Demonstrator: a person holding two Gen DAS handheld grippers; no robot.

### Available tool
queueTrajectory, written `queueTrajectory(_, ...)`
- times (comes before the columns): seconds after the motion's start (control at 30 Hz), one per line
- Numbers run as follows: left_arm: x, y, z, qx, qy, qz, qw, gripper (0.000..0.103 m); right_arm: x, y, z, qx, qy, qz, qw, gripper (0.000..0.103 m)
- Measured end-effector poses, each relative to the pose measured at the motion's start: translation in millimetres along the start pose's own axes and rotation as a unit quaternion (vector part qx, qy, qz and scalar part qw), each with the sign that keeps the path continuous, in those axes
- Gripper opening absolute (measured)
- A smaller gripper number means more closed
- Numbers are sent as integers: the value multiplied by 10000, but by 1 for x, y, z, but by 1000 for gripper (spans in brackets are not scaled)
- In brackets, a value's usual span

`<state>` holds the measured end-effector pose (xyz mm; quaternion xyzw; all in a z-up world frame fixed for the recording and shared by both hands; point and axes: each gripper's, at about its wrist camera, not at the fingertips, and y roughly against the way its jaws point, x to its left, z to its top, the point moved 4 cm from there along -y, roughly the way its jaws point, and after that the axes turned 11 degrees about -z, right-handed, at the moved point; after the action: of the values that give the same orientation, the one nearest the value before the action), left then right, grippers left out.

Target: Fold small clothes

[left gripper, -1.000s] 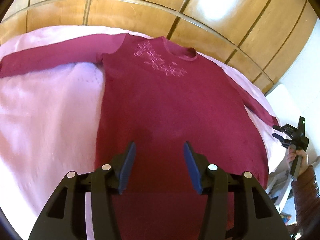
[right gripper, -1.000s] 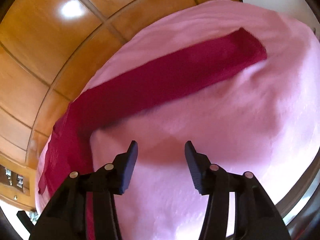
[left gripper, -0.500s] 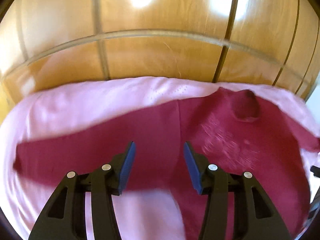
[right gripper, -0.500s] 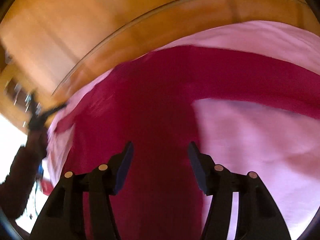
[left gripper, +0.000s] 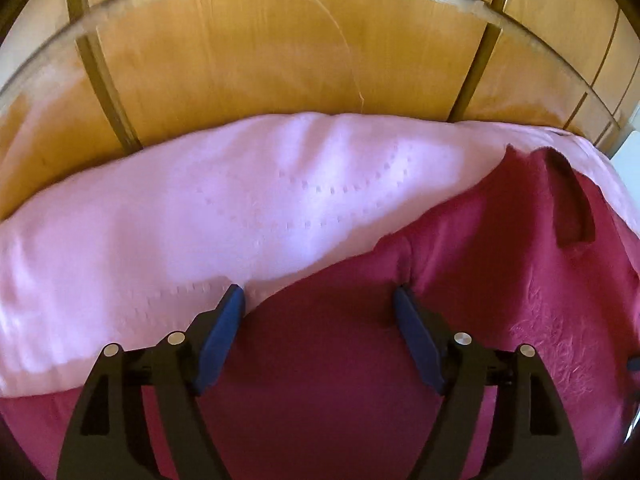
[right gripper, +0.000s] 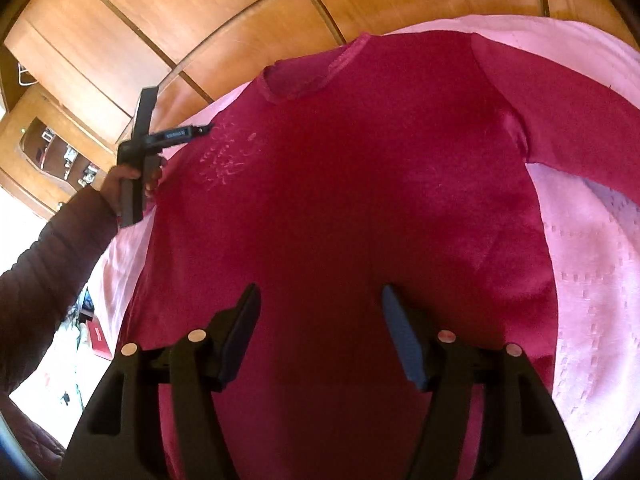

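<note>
A magenta long-sleeved sweater (right gripper: 360,184) lies flat, front up, on a pink bedspread (right gripper: 592,288), with pale embroidery on the chest (right gripper: 228,152) and the neckline (right gripper: 304,76) at the far side. My right gripper (right gripper: 320,298) hovers over the sweater's lower body, jaws opening, nothing between them. My left gripper (left gripper: 318,300) hangs over the shoulder where one sleeve (left gripper: 120,408) runs off to the left. Its jaws are opening and grip nothing. In the right wrist view the left gripper (right gripper: 202,131) shows at that shoulder edge, held by a hand (right gripper: 120,184).
Wooden wardrobe panels (left gripper: 280,60) rise right behind the bed's far edge. The pink bedspread (left gripper: 200,220) stretches left of the sweater. A dark sleeve (right gripper: 48,256) reaches in from the left, and a red box (right gripper: 96,340) lies on the floor beside the bed.
The left gripper swung from over the sweater's body to its shoulder and sleeve, and its jaws widened. The right gripper swung from the other sleeve to the lower body, jaws also wider.
</note>
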<state>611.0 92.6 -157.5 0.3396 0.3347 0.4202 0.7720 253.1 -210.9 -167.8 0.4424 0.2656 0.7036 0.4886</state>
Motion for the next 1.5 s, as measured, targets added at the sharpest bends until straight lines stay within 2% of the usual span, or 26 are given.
queueTrajectory(0.03, -1, 2, -2, -51, -27, -66, 10000, 51, 1, -1, 2, -1, -11, -8, 10000, 64)
queueTrajectory(0.07, -2, 6, -4, -130, -52, -118, 9998, 38, 2, -2, 3, -5, -26, -16, 10000, 64)
queueTrajectory(0.1, 1, 13, -6, -244, 22, -117, 9996, 10, 2, -2, 5, -16, -39, -30, 10000, 64)
queueTrajectory(0.13, 1, 20, -9, -320, 58, -153, 9994, 8, 2, -1, 6, -36, -41, -59, 10000, 64)
queueTrajectory(0.3, -2, 44, -26, -763, 62, 179, 9969, 7, 13, -8, 7, -207, 163, -334, 9991, 66)
queueTrajectory(0.37, 4, 30, -27, -640, 186, 560, 9962, 8, 15, -14, 4, -258, 262, -511, 9980, 66)
queueTrajectory(0.47, -5, 11, -19, -518, -138, 1237, 9909, 10, 22, -15, 0, -378, 531, -739, 9951, 73)
queueTrajectory(0.5, -7, 9, -17, -473, -135, 1321, 9900, 10, 24, -15, -2, -437, 583, -831, 9939, 73)
queueTrajectory(0.57, -5, 16, -13, -471, 164, 1188, 9917, 13, 25, -15, -7, -546, 631, -927, 9922, 74)
queueTrajectory(0.6, -1, 29, -14, -556, 412, 1097, 9916, 17, 24, -15, -8, -588, 627, -935, 9919, 74)
queueTrajectory(0.7, 2, 65, -23, -875, 779, 952, 9885, 17, 24, -16, -11, -747, 616, -903, 9912, 78)
queueTrajectory(0.73, -3, 87, -31, -1056, 888, 737, 9877, 17, 25, -16, -12, -784, 636, -909, 9907, 81)
queueTrajectory(0.8, -17, 117, -50, -1311, 916, 399, 9863, 17, 28, -18, -15, -880, 717, -986, 9886, 84)
queueTrajectory(0.9, -49, 139, -77, -1422, 825, 14, 9864, 17, 34, -20, -16, -920, 810, -1125, 9861, 85)
queueTrajectory(1.0, -105, 144, -115, -1339, 595, -496, 9880, 17, 33, -19, -16, -951, 767, -1078, 9866, 85)
queueTrajectory(1.07, -132, 142, -136, -1249, 472, -701, 9886, 17, 32, -19, -16, -976, 743, -1046, 9869, 85)
queueTrajectory(1.17, -162, 129, -173, -977, 329, -682, 9923, 17, 31, -18, -17, -1009, 728, -1038, 9868, 85)
queueTrajectory(1.27, -159, 107, -215, -601, 548, -201, 9965, 17, 32, -17, -20, -1015, 748, -1046, 9865, 85)
queueTrajectory(1.37, -150, 118, -240, -884, 982, -268, 9909, 17, 31, -12, -26, -984, 811, -1100, 9857, 85)
queueTrajectory(1.43, -152, 124, -246, -936, 968, -79, 9909, 17, 29, -5, -30, -943, 819, -1099, 9861, 85)
queueTrajectory(1.5, -151, 127, -249, -941, 1068, -58, 9898, 17, 20, 9, -35, -886, 646, -944, 9895, 82)
